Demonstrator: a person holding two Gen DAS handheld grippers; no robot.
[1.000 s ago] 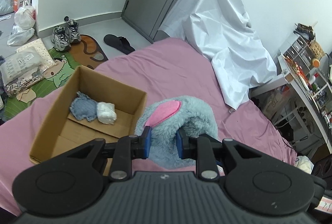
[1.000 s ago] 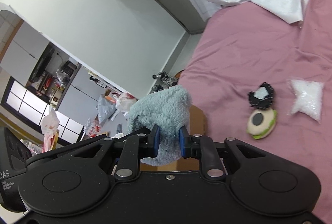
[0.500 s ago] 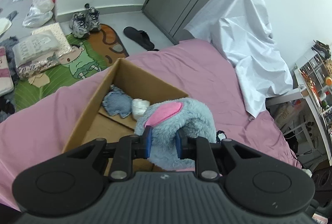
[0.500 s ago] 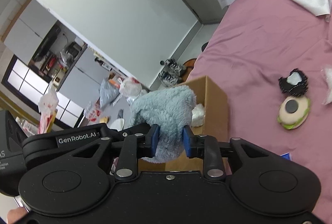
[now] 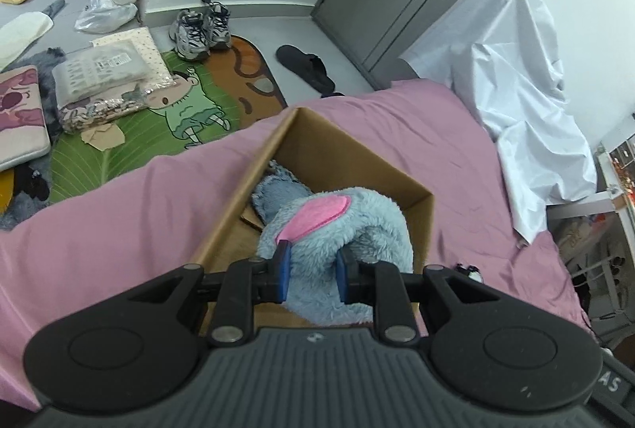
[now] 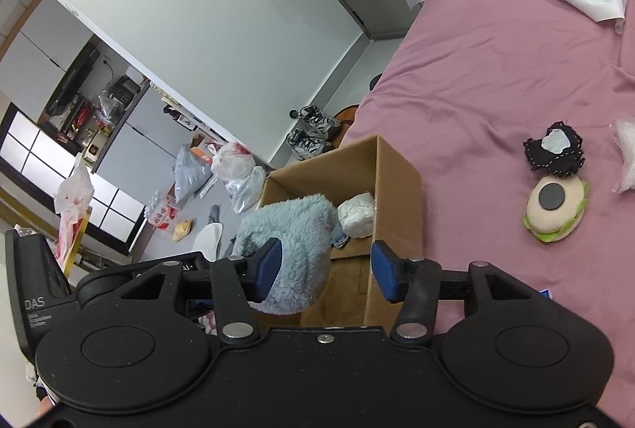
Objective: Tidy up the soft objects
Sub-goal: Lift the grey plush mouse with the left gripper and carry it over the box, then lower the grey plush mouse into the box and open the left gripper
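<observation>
Over the open brown cardboard box (image 5: 353, 166) the fluffy blue plush toy with a pink ear (image 5: 341, 225) now hangs; right gripper (image 6: 325, 265) has just spread its fingers wide and let go, while left gripper (image 5: 311, 271) still pinches the fur; so drop into box is prob. next. Box sits on a pink bedsheet (image 6: 496, 71); burger-shaped plush (image 6: 555, 210) & black knitted piece (image 6: 555, 150) wait nearby; floor w/ grey sneakers (image 5: 200, 27), cartoon mat (image 5: 190, 98).
</observation>
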